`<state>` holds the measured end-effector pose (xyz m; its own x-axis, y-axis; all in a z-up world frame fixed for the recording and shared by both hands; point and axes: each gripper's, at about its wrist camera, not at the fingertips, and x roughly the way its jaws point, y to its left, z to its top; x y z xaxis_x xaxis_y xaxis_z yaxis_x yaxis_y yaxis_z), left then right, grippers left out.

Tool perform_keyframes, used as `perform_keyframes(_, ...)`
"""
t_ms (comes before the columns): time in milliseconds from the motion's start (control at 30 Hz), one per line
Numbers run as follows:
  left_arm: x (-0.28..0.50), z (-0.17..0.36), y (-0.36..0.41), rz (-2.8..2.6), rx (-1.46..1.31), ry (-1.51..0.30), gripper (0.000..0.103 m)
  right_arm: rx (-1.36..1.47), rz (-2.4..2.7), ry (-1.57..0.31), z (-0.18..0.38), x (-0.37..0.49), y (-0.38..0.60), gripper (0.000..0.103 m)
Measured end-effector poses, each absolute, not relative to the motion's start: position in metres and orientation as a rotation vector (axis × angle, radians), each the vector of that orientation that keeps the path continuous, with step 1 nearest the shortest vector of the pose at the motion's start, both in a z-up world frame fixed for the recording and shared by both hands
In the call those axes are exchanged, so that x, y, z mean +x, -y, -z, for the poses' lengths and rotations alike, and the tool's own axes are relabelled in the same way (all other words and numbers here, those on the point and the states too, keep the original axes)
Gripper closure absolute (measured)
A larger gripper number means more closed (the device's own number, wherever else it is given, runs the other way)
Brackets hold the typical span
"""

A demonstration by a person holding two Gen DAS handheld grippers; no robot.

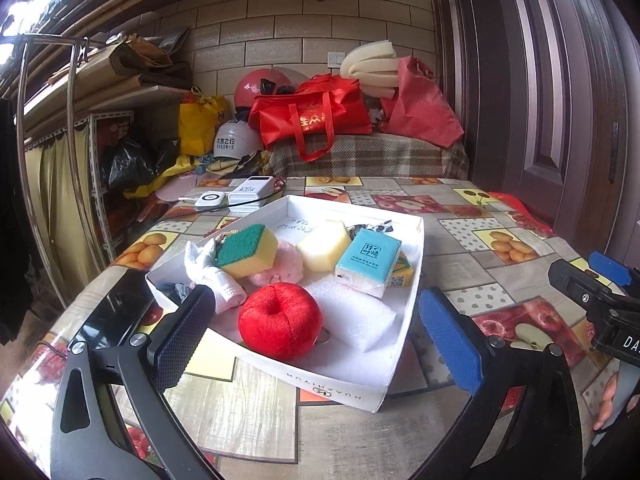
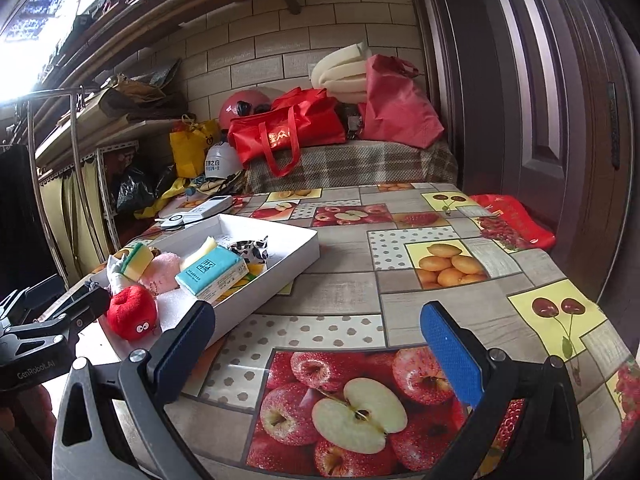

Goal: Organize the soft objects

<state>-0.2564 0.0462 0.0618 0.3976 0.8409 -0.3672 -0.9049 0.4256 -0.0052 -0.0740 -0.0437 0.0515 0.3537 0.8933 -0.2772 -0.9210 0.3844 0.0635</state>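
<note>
A white cardboard box (image 1: 372, 376) on the table holds the soft objects: a red plush apple (image 1: 280, 320), a white foam block (image 1: 352, 316), a blue tissue pack (image 1: 368, 260), a green-and-yellow sponge (image 1: 248, 250), a pale yellow sponge (image 1: 324, 246), a pink plush (image 1: 286, 266) and a white sock (image 1: 220, 280). My left gripper (image 1: 316, 340) is open and empty, its fingers either side of the box's near corner. My right gripper (image 2: 320, 348) is open and empty over the tablecloth, right of the box (image 2: 280, 276). The apple (image 2: 132, 312) shows there too.
A black phone (image 1: 112, 312) lies left of the box. A white power bank (image 1: 252, 194) and a small white device (image 1: 210, 200) sit behind it. The fruit-pattern tablecloth (image 2: 452, 264) covers the table. Red bags (image 1: 312, 116) and helmets are piled beyond. A door (image 1: 560, 80) stands at right.
</note>
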Motion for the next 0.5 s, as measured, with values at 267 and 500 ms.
perform_keyframes(267, -0.252, -0.067, -0.026, -1.233, -0.155, -0.301, 0.000, 0.056, -1.078, 0.007, -0.058, -0.098, 0.113, 0.000)
perform_keyframes(500, -0.237, -0.064, -0.030, -1.183, -0.127, -0.381, 0.000, 0.028, -1.049, -0.101, -0.058, -0.083, 0.104, 0.000)
